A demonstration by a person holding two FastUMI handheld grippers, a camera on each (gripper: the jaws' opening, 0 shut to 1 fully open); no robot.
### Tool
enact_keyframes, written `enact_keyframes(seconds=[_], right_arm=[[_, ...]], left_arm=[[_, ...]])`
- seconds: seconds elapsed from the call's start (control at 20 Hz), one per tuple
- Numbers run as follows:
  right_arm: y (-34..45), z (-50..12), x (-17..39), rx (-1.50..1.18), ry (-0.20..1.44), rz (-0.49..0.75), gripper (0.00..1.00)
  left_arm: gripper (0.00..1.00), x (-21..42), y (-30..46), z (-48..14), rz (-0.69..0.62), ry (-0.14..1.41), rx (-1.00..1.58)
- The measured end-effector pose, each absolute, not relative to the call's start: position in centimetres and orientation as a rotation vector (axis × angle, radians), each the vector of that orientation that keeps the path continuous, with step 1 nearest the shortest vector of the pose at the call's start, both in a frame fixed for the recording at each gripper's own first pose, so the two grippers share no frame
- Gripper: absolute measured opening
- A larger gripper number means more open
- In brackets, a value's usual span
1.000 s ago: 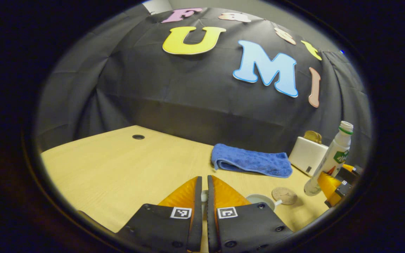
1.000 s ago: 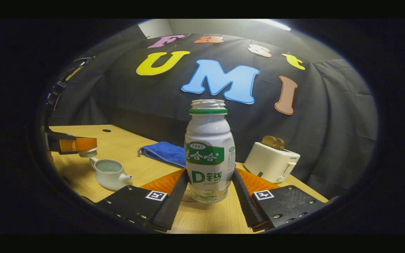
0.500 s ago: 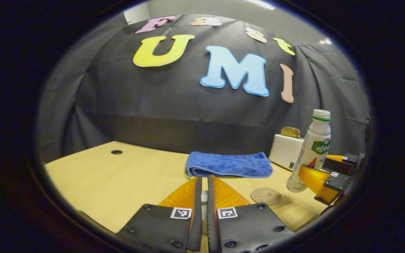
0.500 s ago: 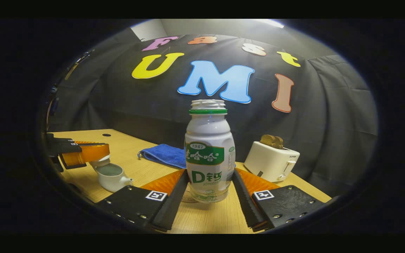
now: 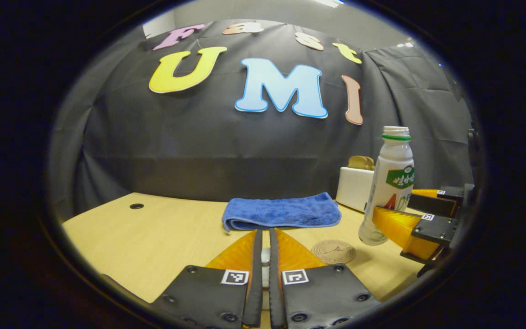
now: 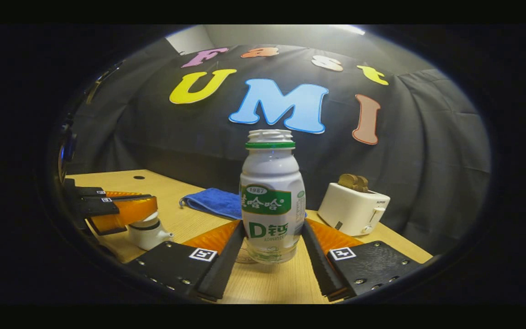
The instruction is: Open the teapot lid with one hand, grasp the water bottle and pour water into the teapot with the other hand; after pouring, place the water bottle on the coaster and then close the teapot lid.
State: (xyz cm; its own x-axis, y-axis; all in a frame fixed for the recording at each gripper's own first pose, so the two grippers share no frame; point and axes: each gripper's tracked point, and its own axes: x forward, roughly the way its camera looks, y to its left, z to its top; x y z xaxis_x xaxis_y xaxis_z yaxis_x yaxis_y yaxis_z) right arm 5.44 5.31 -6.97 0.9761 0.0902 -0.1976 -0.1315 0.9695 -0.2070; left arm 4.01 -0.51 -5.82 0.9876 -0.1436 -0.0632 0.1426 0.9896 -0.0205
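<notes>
My right gripper [image 6: 273, 225] is shut on a white water bottle [image 6: 272, 201] with a green label and no cap, held upright. In the left gripper view that bottle [image 5: 388, 183] hangs just right of the round brown coaster [image 5: 333, 251], its base a little above the table. My left gripper [image 5: 266, 234] is shut on the knob of the white teapot lid [image 5: 266, 257]. From the right gripper view the left gripper [image 6: 151, 211] holds the lid [image 6: 146, 221] down at the mouth of the white teapot [image 6: 149, 234]. A thin dark line shows between lid and pot.
A folded blue towel [image 5: 281, 212] lies at the back of the wooden table [image 5: 153, 237]. A white toaster [image 6: 352, 208] with bread in it stands at the back right. A small round hole [image 5: 136, 206] marks the table's far left.
The left gripper has come down with the lid from above the open teapot to its mouth, covering the water inside. The right gripper and bottle have barely moved.
</notes>
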Motion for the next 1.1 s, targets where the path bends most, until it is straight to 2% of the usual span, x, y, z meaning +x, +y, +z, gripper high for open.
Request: enact_keyframes(seconds=[0.15,0.2,0.3,0.4,0.45,0.65,0.7,0.75,0.85,0.9,1.0,1.05,1.1], right_arm=[[5.2,-6.9,5.3,-0.217,0.188,0.114,0.75],[5.2,-6.9,5.3,-0.217,0.189,0.113,0.75],[5.2,-6.8,5.3,-0.216,0.188,0.114,0.75],[5.2,-6.9,5.4,-0.215,0.192,0.115,0.75],[5.2,-7.0,5.4,-0.215,0.194,0.115,0.75],[5.1,-7.1,5.4,-0.210,0.194,0.115,0.75],[5.1,-7.1,5.5,-0.210,0.196,0.114,0.75],[5.1,-7.2,5.5,-0.210,0.196,0.113,0.75],[5.0,-7.1,5.4,-0.207,0.194,0.110,0.75],[5.0,-7.0,5.4,-0.204,0.192,0.109,0.75],[4.9,-6.9,5.3,-0.194,0.187,0.109,0.75],[4.8,-7.0,5.3,-0.185,0.187,0.111,0.75],[4.8,-7.0,5.3,-0.176,0.188,0.115,0.75]], left_arm=[[0.17,4.2,-0.7,-6.6,-0.138,0.080,0.018],[0.13,4.2,-0.7,-6.6,-0.134,0.080,0.027],[0.17,4.2,-0.7,-6.7,-0.128,0.083,0.042],[0.13,4.2,-0.8,-7.1,-0.124,0.092,0.054],[0.17,4.3,-0.7,-7.3,-0.121,0.093,0.059],[0.18,4.5,-0.8,-7.2,-0.122,0.093,0.059],[0.29,4.4,-0.8,-7.0,-0.118,0.085,0.056],[0.31,4.3,-0.5,-6.7,-0.112,0.077,0.054],[0.31,4.1,-0.2,-6.4,-0.106,0.065,0.043],[0.23,4.0,0.1,-6.2,-0.100,0.061,0.039],[0.23,3.9,0.8,-5.8,-0.084,0.050,0.032],[0.31,3.8,1.1,-5.5,-0.077,0.045,0.026],[0.30,3.6,1.4,-5.2,-0.072,0.038,0.020]])
